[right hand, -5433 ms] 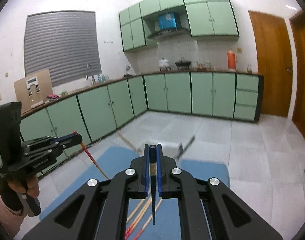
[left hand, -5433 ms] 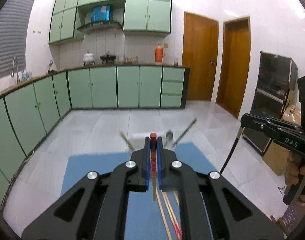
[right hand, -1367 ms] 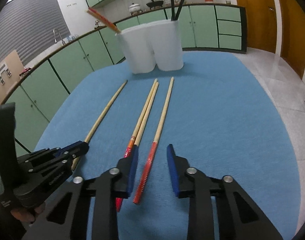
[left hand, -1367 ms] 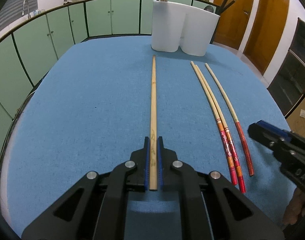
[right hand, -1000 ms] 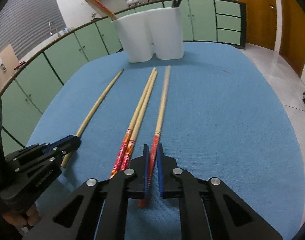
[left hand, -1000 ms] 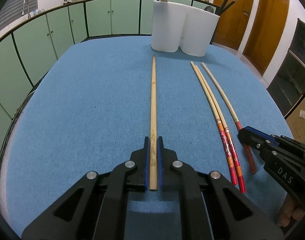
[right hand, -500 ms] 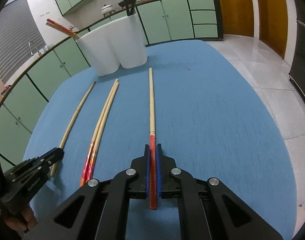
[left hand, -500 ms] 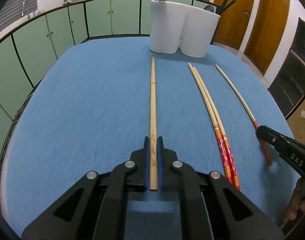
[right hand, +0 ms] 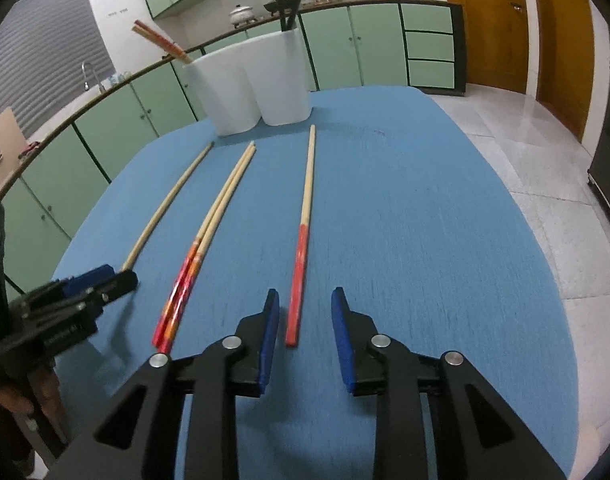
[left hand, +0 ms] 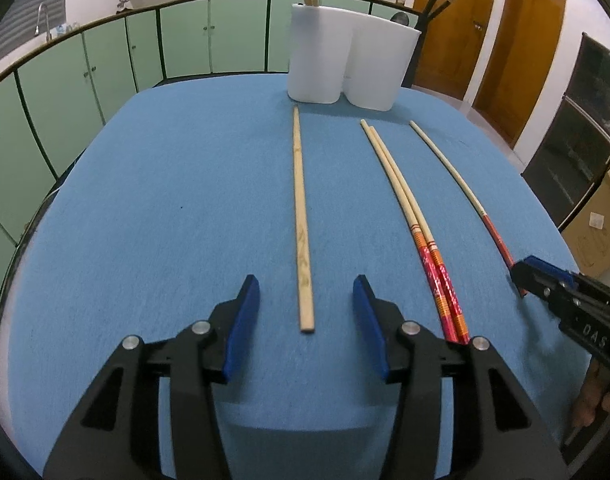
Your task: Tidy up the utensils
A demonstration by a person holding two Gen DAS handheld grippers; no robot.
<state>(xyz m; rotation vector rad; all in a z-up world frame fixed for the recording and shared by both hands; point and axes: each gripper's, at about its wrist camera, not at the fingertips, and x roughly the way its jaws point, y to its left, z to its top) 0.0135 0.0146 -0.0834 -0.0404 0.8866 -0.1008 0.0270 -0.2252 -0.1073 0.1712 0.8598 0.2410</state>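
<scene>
A plain wooden chopstick [left hand: 299, 204] lies on the blue table; its near end sits between the jaws of my open left gripper [left hand: 307, 308]. A red-handled chopstick [right hand: 303, 236] lies with its red end between the jaws of my open right gripper [right hand: 305, 312]. A pair of red-and-orange-handled chopsticks [left hand: 415, 224] lies between them, also in the right wrist view [right hand: 209, 232]. A white two-cup utensil holder [left hand: 345, 66] stands at the far edge with chopsticks and dark utensils in it; it also shows in the right wrist view [right hand: 257, 88].
The blue cloth-covered table [left hand: 165, 200] ends in rounded edges with floor beyond [right hand: 545, 140]. Green kitchen cabinets [left hand: 85, 72] run behind. My right gripper shows at the right of the left wrist view [left hand: 565, 300]; my left gripper shows at the left of the right wrist view [right hand: 73, 300].
Both grippers have opened and let go of their chopsticks, which now lie on the table. Half a second ago each was shut on its chopstick.
</scene>
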